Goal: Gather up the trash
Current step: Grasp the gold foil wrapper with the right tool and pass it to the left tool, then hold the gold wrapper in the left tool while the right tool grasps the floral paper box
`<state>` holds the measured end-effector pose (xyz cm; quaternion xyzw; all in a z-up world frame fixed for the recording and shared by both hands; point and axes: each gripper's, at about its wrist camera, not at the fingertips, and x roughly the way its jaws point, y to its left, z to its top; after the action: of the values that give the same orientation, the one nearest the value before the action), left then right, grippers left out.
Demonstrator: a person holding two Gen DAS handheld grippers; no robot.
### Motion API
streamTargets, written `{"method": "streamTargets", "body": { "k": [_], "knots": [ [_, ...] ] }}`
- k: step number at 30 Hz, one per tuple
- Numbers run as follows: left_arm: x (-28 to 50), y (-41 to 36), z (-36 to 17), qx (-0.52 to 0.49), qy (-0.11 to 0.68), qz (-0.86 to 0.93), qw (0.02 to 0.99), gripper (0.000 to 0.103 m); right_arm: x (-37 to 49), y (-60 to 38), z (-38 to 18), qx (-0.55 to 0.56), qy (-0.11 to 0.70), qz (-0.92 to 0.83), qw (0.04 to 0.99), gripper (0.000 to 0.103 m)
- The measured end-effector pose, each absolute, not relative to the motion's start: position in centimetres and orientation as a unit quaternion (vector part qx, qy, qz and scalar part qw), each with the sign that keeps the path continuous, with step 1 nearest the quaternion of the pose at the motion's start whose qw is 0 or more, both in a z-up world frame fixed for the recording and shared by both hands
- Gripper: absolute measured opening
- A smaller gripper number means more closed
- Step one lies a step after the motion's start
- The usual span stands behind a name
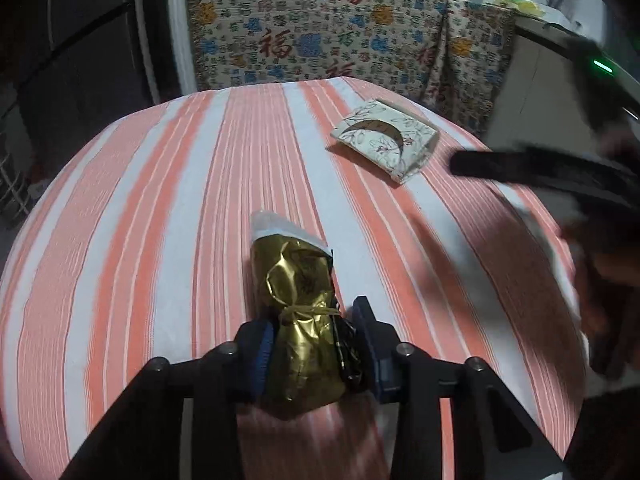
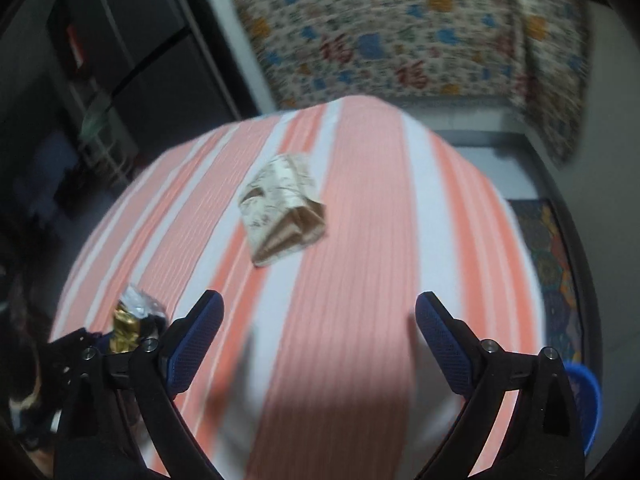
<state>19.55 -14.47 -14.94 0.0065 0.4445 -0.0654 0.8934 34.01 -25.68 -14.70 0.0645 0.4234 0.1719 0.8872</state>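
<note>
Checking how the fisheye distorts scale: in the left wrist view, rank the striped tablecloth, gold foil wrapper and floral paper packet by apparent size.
1. Striped tablecloth
2. Gold foil wrapper, though nearness to the camera inflates it
3. Floral paper packet, farther away

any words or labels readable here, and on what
"福", repeated in red on the floral cloth draped behind the table.
Gold wrapper in the left gripper: a dark print, too crumpled to read.
Paper packet on the striped tablecloth: leaf drawings and a crescent, no words.

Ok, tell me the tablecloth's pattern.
The tablecloth has orange and white stripes, running lengthwise; clearest in the left wrist view.
</note>
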Motion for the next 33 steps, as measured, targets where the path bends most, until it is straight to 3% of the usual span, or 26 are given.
{"method": "streamTargets", "body": {
  "k": [5, 7, 8, 12, 18, 19, 21, 22, 23, 26, 33],
  "knots": [
    [18.1, -12.1, -14.7, 0.013, 0.451, -0.097, 0.887, 0.034, 38.4, -22.4, -16.7, 0.042, 0.443, 0.191, 0.875, 0.096],
    [17.6, -11.5, -14.5, 0.008, 0.452, -0.102, 0.886, 0.034, 38.3, -21.8, -16.9, 0.028, 0.428, 0.199, 0.881, 0.072],
    [17.4, -11.1, -14.4, 0.006, 0.453, -0.1, 0.886, 0.034, 37.7, -21.7, -16.8, 0.027, 0.422, 0.202, 0.883, 0.053],
    [16.6, -9.4, -13.9, -0.013, 0.448, -0.091, 0.889, 0.034, 33.4, -22.8, -15.4, 0.046, 0.424, 0.174, 0.888, 0.046],
    [16.1, -9.3, -13.9, -0.008, 0.442, -0.078, 0.894, 0.039, 23.9, -21.9, -15.3, 0.042, 0.417, 0.158, 0.894, 0.049],
    [16.2, -9.5, -14.3, -0.003, 0.451, -0.069, 0.89, 0.049, 23.4, -21.6, -15.6, 0.039, 0.416, 0.155, 0.895, 0.052],
    [16.0, -10.2, -14.7, 0.012, 0.449, -0.061, 0.892, 0.06, 23.1, -21.0, -16.8, 0.029, 0.424, 0.155, 0.892, 0.072],
    [16.2, -10.6, -14.9, 0.022, 0.456, -0.057, 0.888, 0.075, 22.9, -20.7, -16.8, 0.023, 0.414, 0.158, 0.896, 0.074],
    [16.2, -10.8, -15.1, 0.029, 0.457, -0.056, 0.887, 0.078, 22.9, -20.5, -16.7, 0.014, 0.416, 0.16, 0.895, 0.078],
    [16.4, -10.7, -15.4, 0.031, 0.451, -0.05, 0.891, 0.083, 23.3, -20.4, -17.0, 0.007, 0.423, 0.166, 0.891, 0.087],
    [16.3, -10.5, -15.4, 0.029, 0.447, -0.048, 0.893, 0.084, 23.4, -20.6, -17.1, 0.015, 0.421, 0.172, 0.891, 0.089]
  ]
}}
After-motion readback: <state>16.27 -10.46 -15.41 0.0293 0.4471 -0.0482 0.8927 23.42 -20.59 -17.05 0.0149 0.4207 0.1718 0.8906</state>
